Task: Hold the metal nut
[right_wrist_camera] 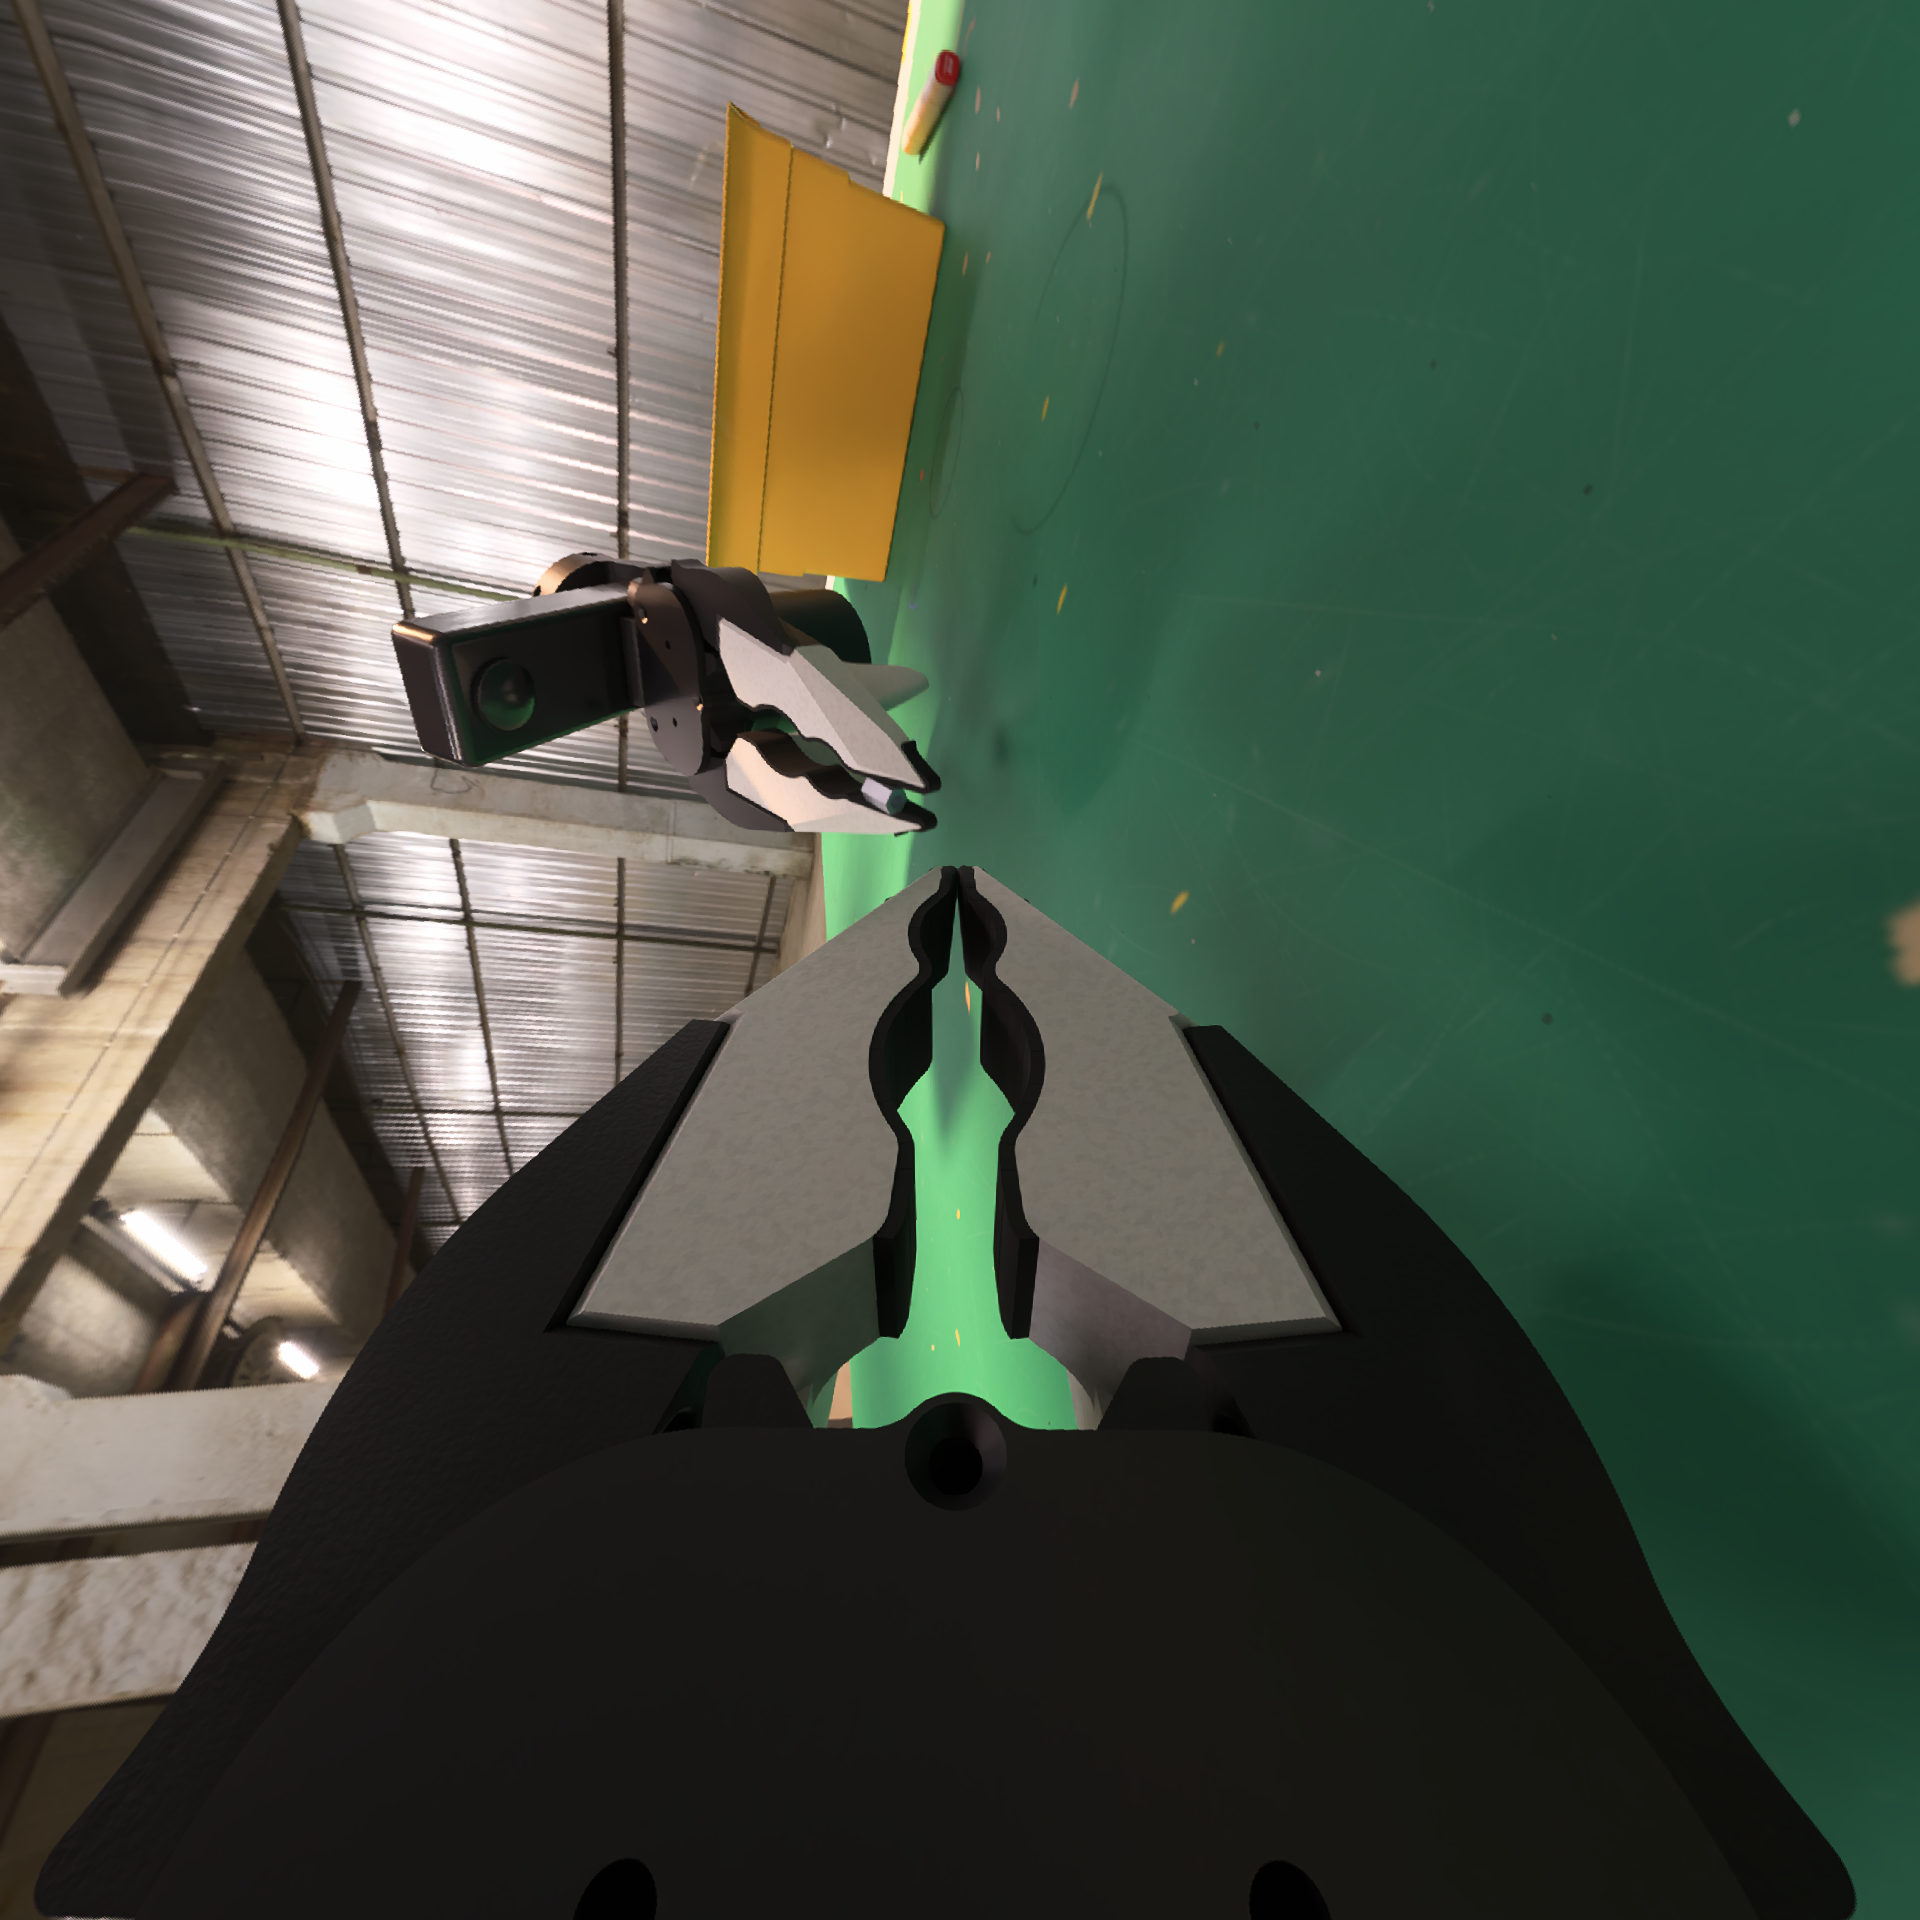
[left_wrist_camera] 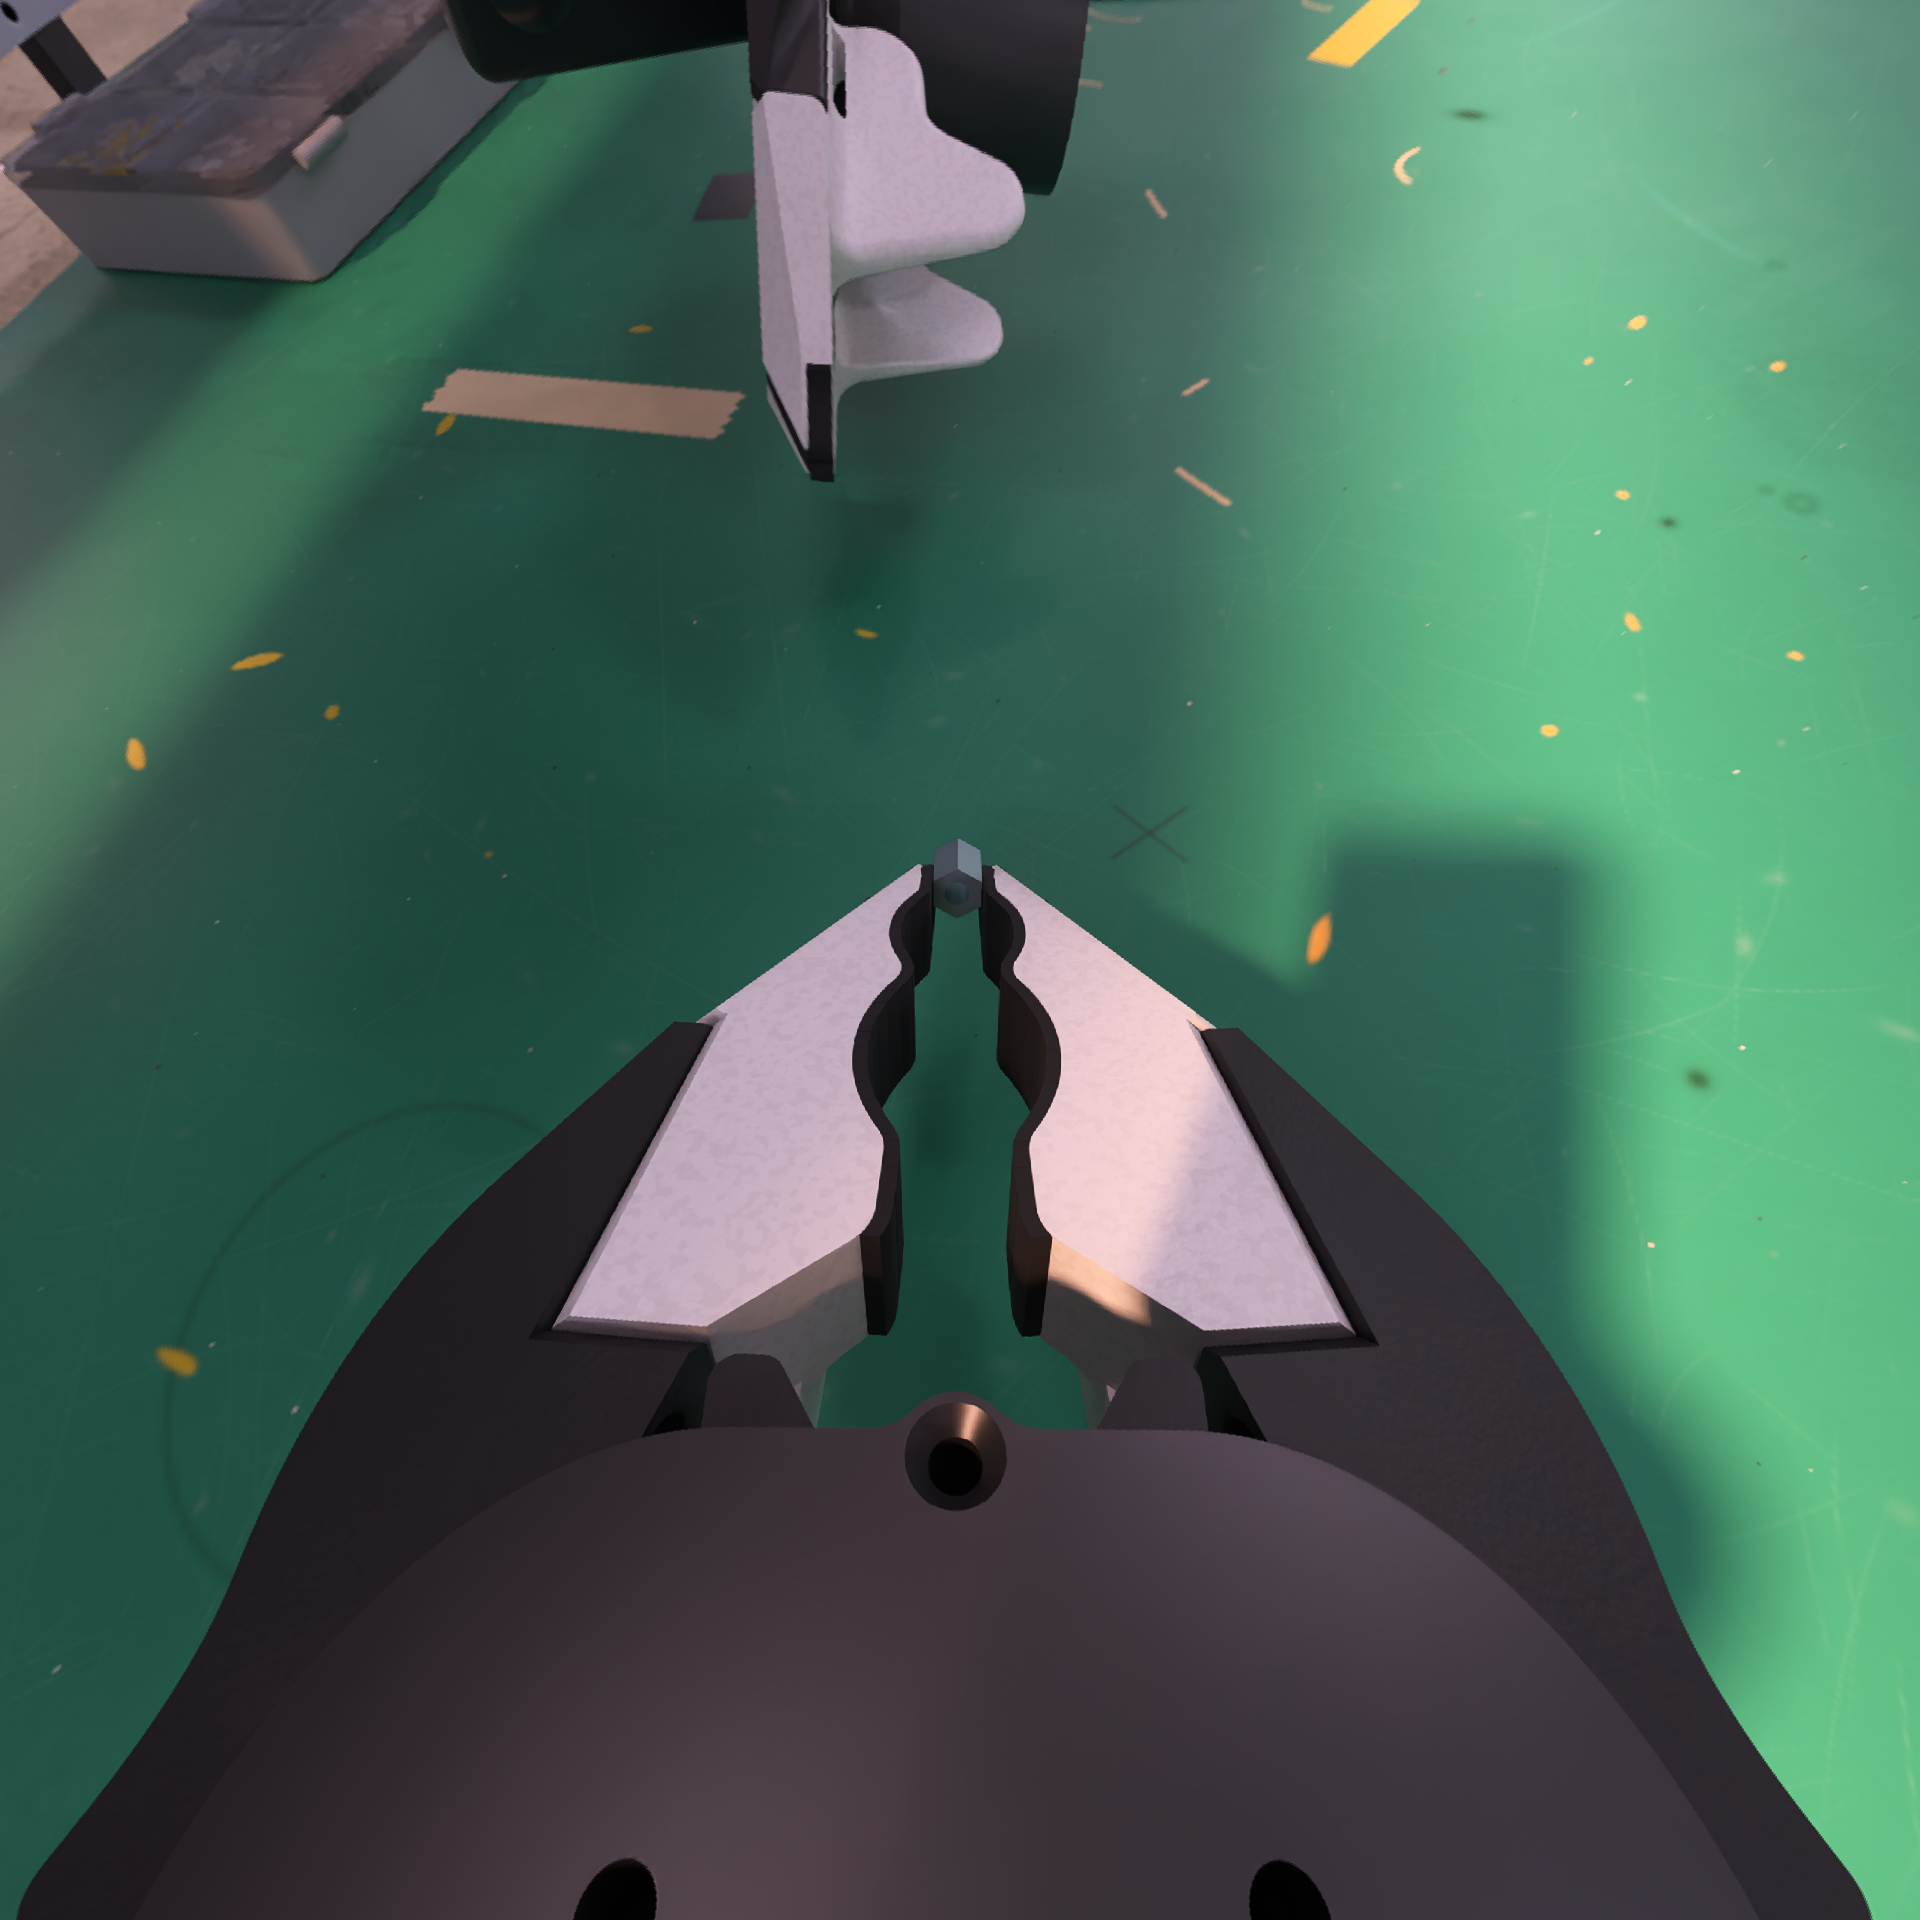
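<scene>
The metal nut (left_wrist_camera: 957, 881) is small, grey and hexagonal. My left gripper (left_wrist_camera: 957, 888) is shut on it at the fingertips and holds it above the green table (left_wrist_camera: 1558, 727). In the right wrist view the left gripper (right_wrist_camera: 914, 795) shows just ahead, with the nut (right_wrist_camera: 883, 798) pinched between its tips. My right gripper (right_wrist_camera: 956, 883) is shut and empty, rolled on its side, close to the left gripper. In the left wrist view the right gripper (left_wrist_camera: 821, 436) hangs ahead at the top, its tips pointing down at the table.
A grey lidded box (left_wrist_camera: 218, 156) sits at the table's far left. A strip of tan tape (left_wrist_camera: 582, 403) lies on the green surface. A yellow box (right_wrist_camera: 821, 364) and a small red-capped tube (right_wrist_camera: 930, 104) stand near the table edge in the right wrist view.
</scene>
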{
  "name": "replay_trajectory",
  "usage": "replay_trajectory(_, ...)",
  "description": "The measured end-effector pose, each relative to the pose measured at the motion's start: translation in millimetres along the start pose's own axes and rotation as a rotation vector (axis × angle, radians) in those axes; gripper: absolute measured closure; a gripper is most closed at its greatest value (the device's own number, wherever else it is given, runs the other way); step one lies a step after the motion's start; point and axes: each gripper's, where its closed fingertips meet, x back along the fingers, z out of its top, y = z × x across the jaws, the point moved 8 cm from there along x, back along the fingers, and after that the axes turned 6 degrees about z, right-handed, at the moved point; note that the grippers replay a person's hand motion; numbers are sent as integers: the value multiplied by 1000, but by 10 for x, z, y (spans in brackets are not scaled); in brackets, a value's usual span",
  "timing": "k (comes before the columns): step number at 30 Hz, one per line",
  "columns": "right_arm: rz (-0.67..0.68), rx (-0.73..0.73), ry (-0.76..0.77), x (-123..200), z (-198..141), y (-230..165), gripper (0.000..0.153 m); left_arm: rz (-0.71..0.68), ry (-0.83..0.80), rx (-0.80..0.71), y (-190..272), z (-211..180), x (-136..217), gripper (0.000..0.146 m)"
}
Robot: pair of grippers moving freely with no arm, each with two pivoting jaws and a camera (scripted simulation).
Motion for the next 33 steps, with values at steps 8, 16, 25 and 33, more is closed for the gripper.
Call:
replay_trajectory(8,-138,95,-63,-52,-57,36,149,11,-15,10,-73,-4,86,139)
replay_trajectory(16,-509,652,80,-39,-232,-391,124,10,20,67,-82,-24,113,139)
replay_trajectory(25,-761,923,66,-1136,-861,-471,117,-19,61,56,110,29,45,139)
replay_trajectory(33,-955,967,12,-1102,-895,-464,117,-29,75,37,181,60,7,139)
